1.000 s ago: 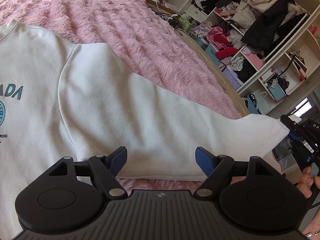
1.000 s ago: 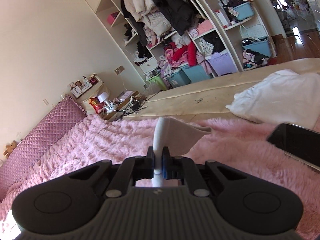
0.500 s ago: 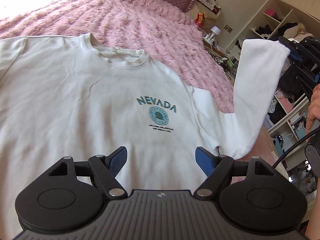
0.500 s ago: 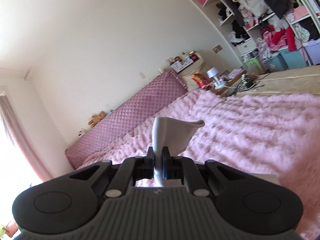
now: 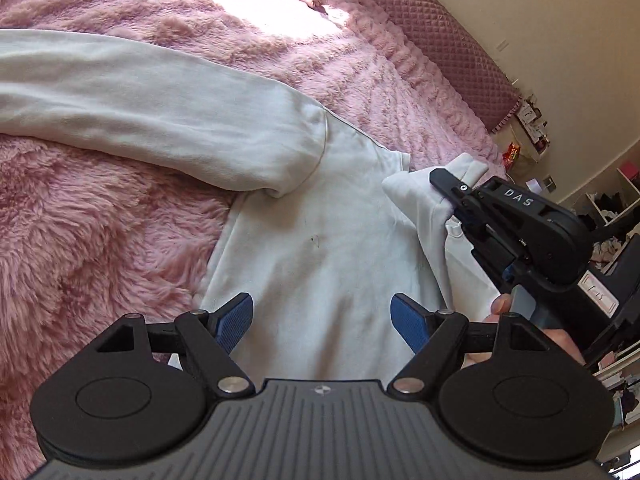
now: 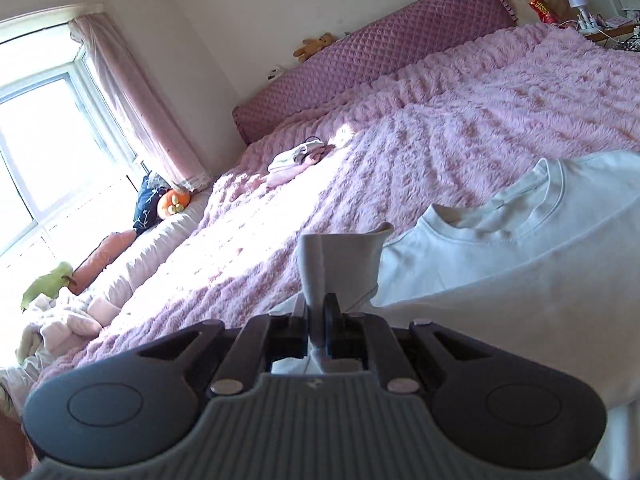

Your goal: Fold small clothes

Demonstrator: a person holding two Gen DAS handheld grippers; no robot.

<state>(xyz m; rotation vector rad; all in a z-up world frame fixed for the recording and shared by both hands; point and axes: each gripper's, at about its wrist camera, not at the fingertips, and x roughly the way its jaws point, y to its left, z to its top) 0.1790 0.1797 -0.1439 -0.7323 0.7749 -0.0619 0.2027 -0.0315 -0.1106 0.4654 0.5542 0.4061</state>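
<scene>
Pink blanket (image 6: 460,132) open beyond sweatshirt (image 5: 320,248); folded clothes (image 6: 296,158) far.

Printed chest of the white sweatshirt (image 5: 328,248) covered by the folded-over sleeve cuff (image 5: 424,200) and the right gripper (image 5: 448,188). Far sleeve (image 5: 120,92) cut off at the left edge. Lower hem hidden behind the left gripper (image 5: 322,316) body. Cuff (image 6: 340,256) base lost between closed jaws in the right wrist view. Folded items (image 6: 296,156) near the headboard (image 6: 360,64) too small to identify.
</scene>
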